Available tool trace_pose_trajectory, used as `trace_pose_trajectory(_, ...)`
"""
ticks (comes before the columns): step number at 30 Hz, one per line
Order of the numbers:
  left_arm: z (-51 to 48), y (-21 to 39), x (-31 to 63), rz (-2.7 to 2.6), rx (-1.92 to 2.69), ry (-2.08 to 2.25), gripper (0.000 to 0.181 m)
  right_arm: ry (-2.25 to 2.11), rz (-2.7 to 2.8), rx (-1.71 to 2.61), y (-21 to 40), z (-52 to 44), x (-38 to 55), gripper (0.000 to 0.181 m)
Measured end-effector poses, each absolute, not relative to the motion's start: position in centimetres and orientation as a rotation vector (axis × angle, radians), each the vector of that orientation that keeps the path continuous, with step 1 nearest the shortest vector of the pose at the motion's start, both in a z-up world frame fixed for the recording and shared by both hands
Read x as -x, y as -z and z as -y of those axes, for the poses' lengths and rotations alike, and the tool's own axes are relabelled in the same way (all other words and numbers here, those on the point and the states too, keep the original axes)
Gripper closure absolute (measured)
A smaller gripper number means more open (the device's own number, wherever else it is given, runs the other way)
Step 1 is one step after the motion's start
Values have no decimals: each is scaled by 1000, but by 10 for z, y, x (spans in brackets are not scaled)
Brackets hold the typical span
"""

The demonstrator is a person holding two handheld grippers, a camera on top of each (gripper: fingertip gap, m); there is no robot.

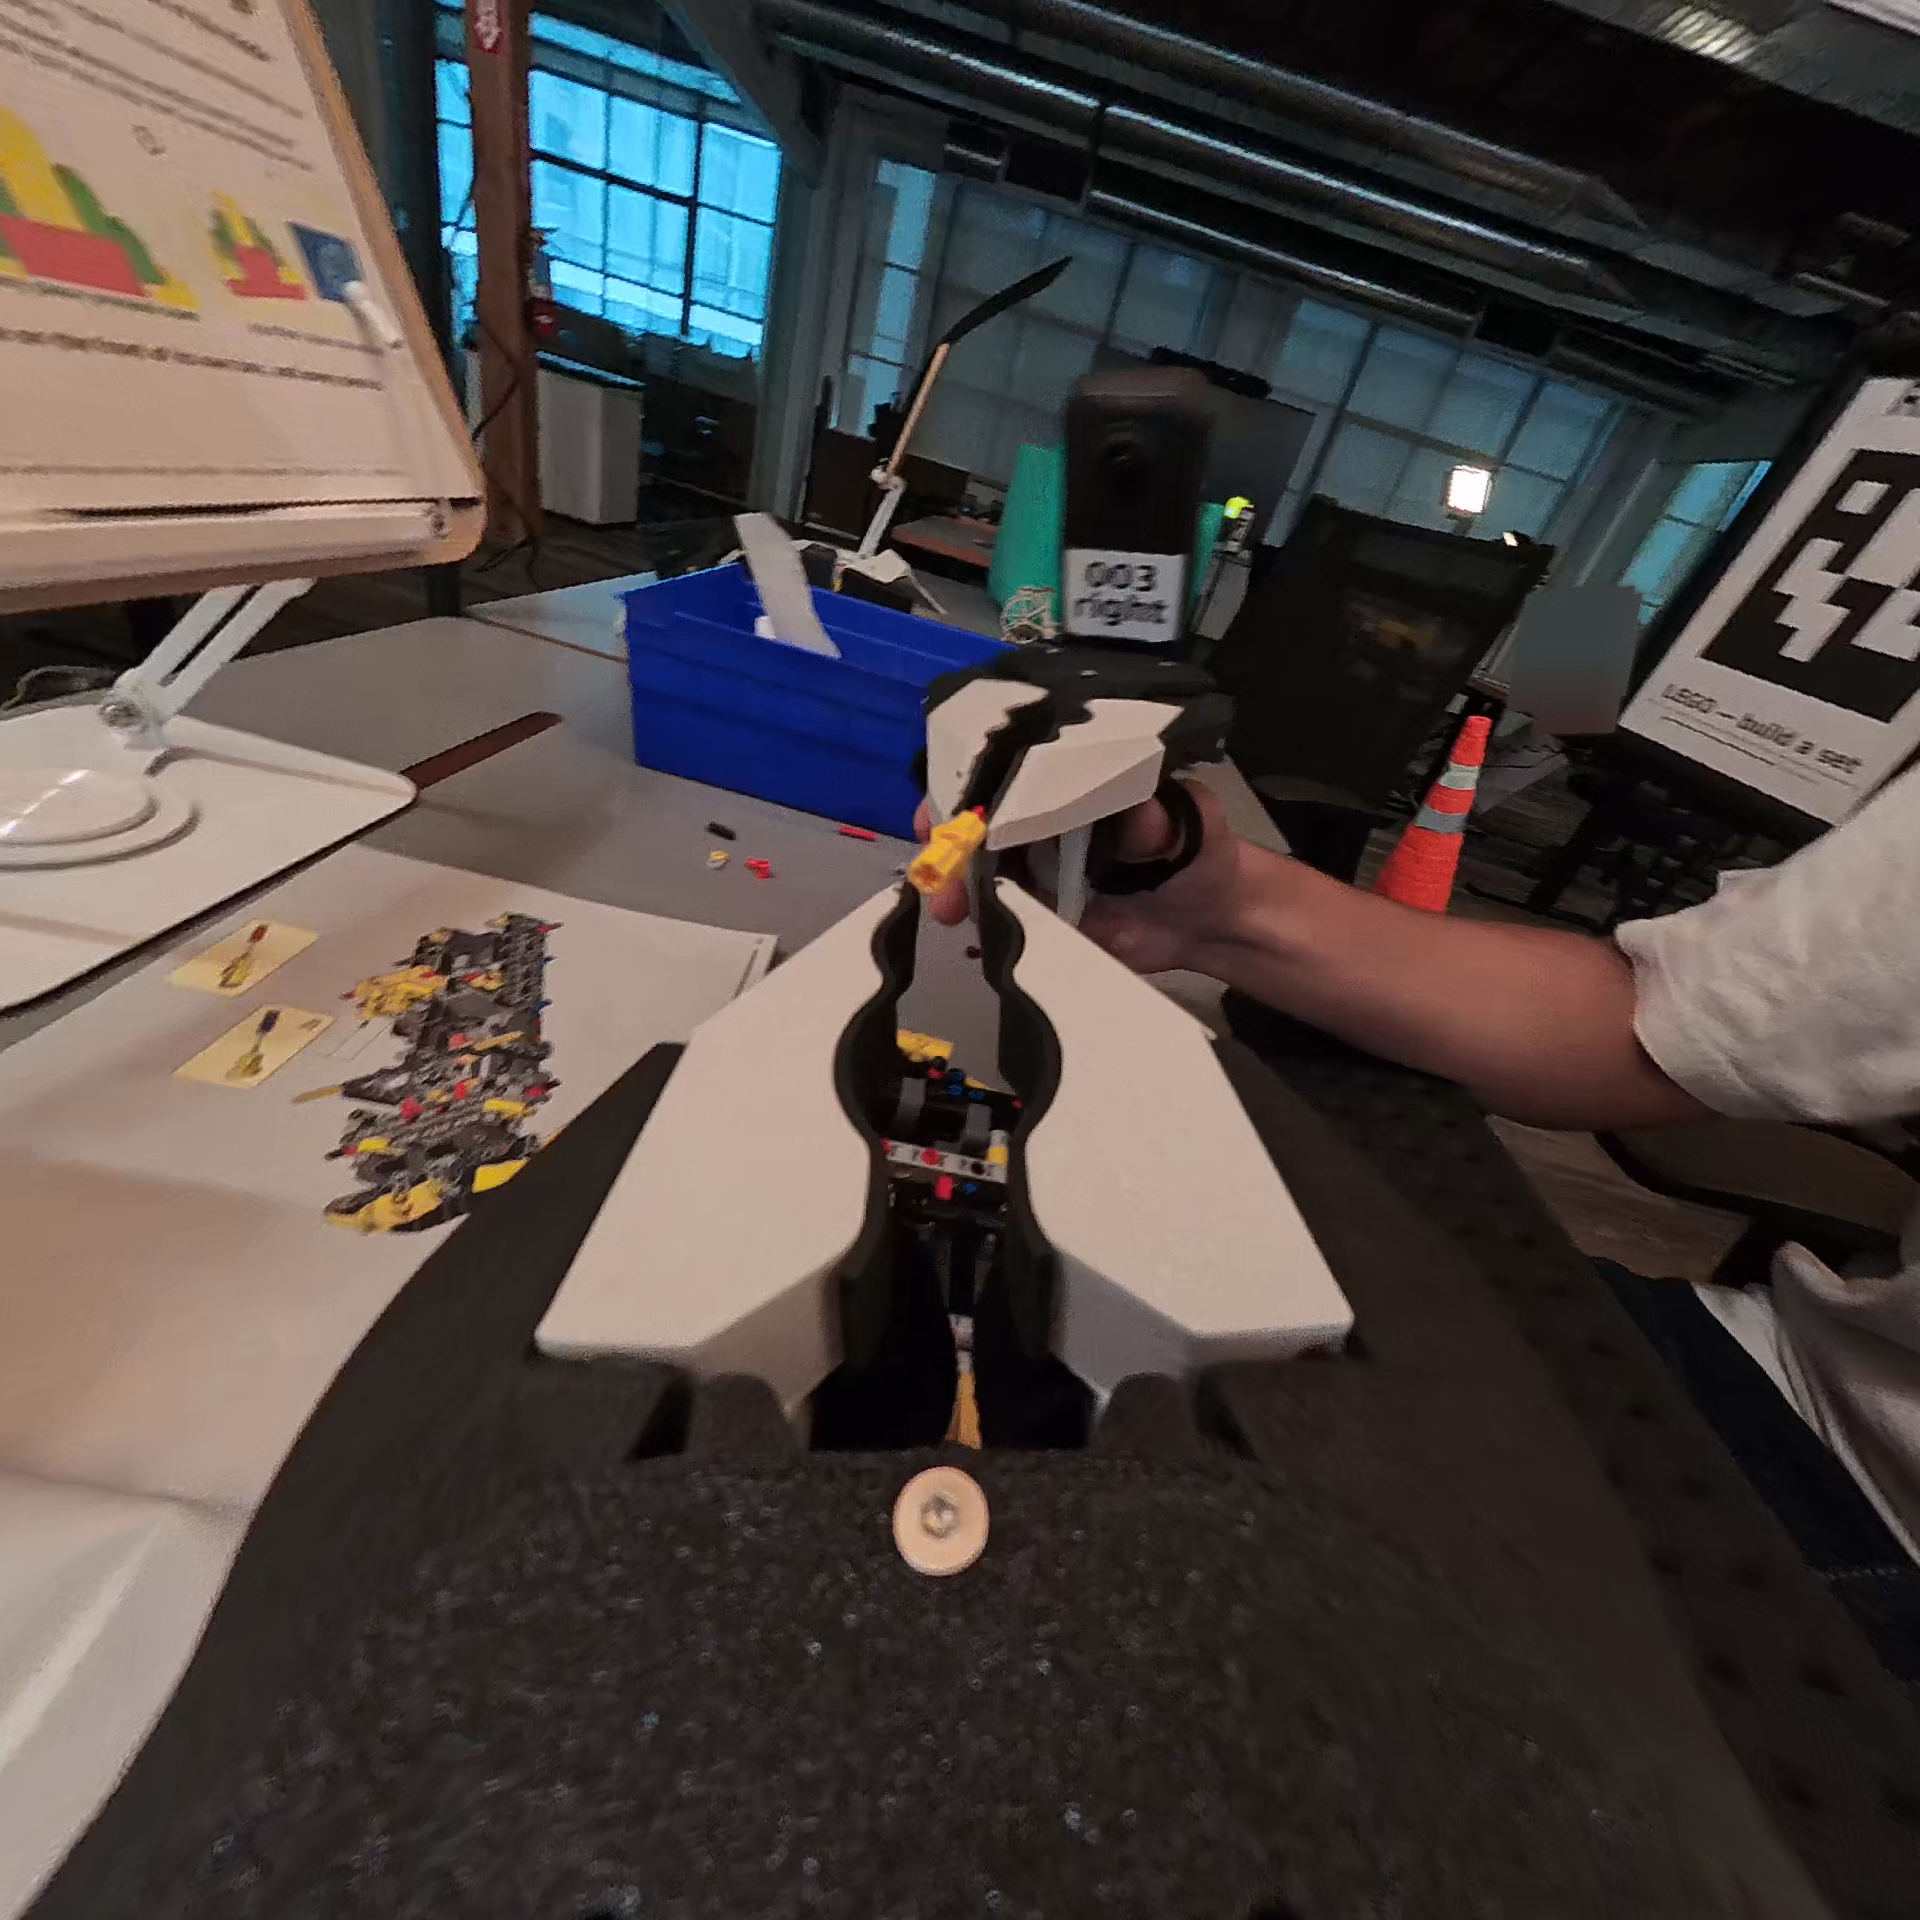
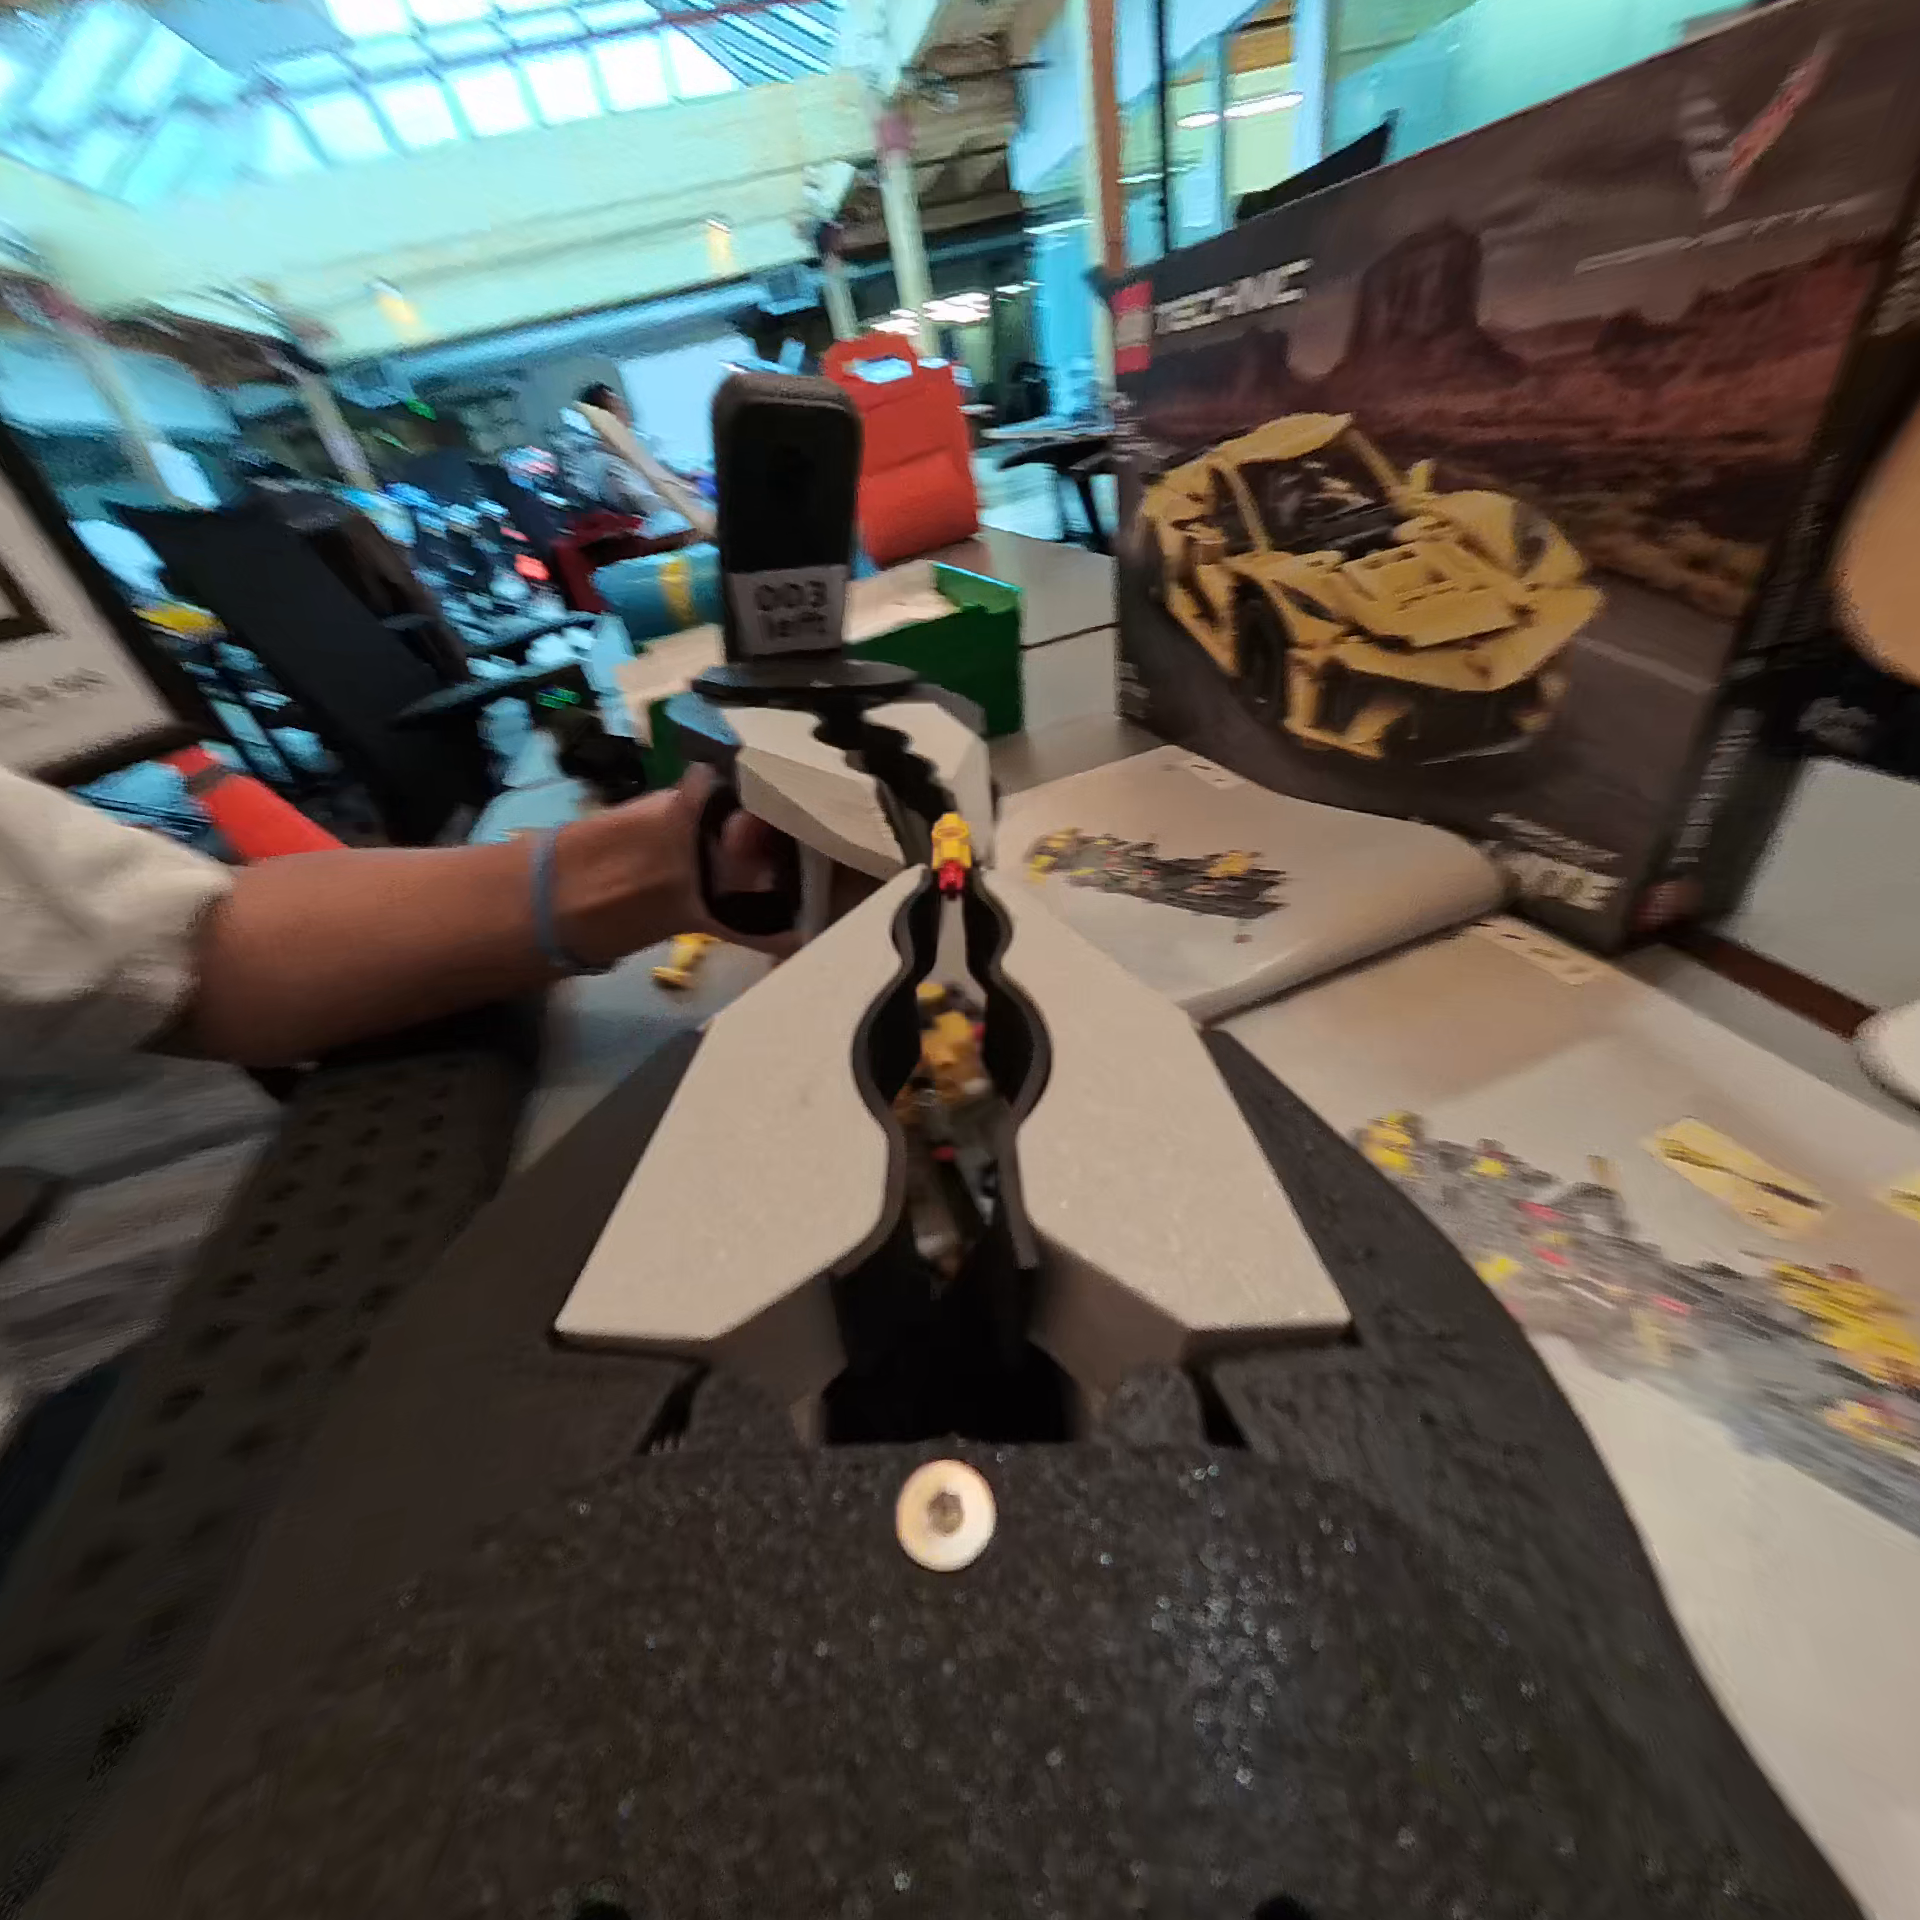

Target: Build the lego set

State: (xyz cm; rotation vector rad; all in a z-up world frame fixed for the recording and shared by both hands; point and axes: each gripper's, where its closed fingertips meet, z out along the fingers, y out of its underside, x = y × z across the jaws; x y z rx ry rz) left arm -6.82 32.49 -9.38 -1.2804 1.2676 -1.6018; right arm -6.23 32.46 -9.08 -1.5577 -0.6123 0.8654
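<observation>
Yellow connector [image 1: 945, 854] pinched at both grippers' meeting tips, above table [image 1: 582, 748].

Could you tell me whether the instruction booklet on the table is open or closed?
Open: the booklet lies flat, showing printed build pictures.

Your left gripper [image 1: 940, 902] has matt white plastic fingers on grainy black foam-like backing. Beyond it, the blue bin [image 1: 790, 696] looks smooth, glossy plastic; left of it, the instruction booklet [image 1: 312, 1039] is matt paper.
</observation>
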Motion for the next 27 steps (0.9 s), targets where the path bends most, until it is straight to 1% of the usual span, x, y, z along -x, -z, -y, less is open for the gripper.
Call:
trace_pose_trajectory(6,-345,104,61,-1111,1453,1684,170,-158,737,1490,93,-339,48,178)
trace_pose_trajectory(11,-340,92,62,-1032,1440,1862,167,234,838,1321,87,-335,64,178)
trace_pose_trajectory(22,-329,71,66,-964,1380,2028,164,381,788,1208,71,-329,69,178)
trace_pose_trajectory(23,-329,71,67,-964,1379,2026,164,379,789,1215,72,-330,70,178)
trace_pose_trajectory(24,-329,71,67,-968,1376,2019,169,377,793,1227,74,-331,70,178)
trace_pose_trajectory(27,-327,69,68,-971,1357,2033,170,386,794,1196,72,-329,71,178)
